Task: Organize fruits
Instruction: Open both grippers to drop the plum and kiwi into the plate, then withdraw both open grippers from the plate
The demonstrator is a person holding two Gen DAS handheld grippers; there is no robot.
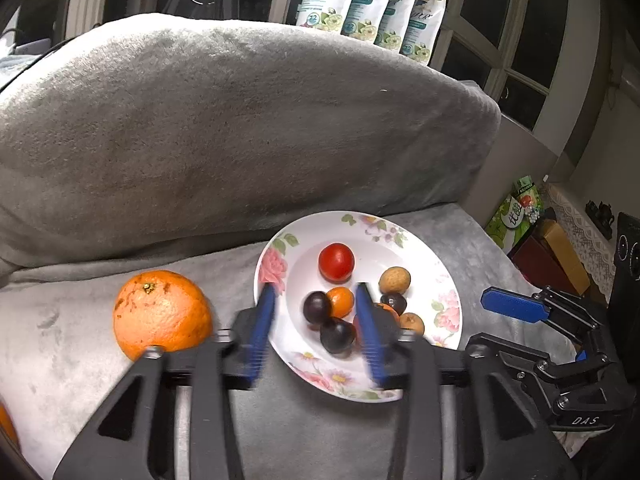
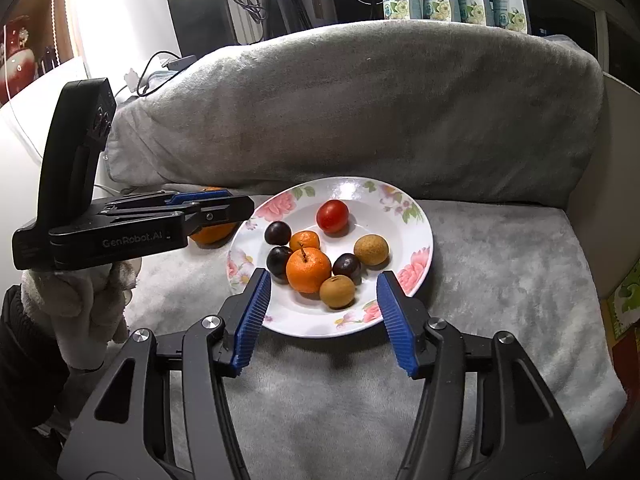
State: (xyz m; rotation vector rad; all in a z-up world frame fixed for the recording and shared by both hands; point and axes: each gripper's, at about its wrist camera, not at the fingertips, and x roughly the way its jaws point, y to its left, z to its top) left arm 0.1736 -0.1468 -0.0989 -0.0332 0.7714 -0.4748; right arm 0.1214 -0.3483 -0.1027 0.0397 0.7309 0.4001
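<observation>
A floral white plate (image 2: 352,188) sits on a grey blanket. It holds a red tomato (image 2: 332,216), a stemmed mandarin (image 2: 309,270), a smaller mandarin (image 2: 305,240), three dark plums (image 2: 277,232) and two brown longans (image 2: 371,250). My right gripper (image 2: 324,278) stands open over the plate's near rim, its blue pads touching no fruit. In the left wrist view my left gripper (image 1: 314,296) is open above the plate (image 1: 420,248), with the plums below the gap and nothing pressed. A large orange (image 1: 162,314) lies on the blanket left of the plate.
A big grey cushion (image 1: 240,120) rises right behind the plate. Flowered packets (image 1: 372,4) line the window sill above it. Boxes (image 1: 548,248) and a dark speaker stand beyond the blanket's right edge. A gloved hand (image 2: 88,304) holds the left gripper (image 2: 236,206).
</observation>
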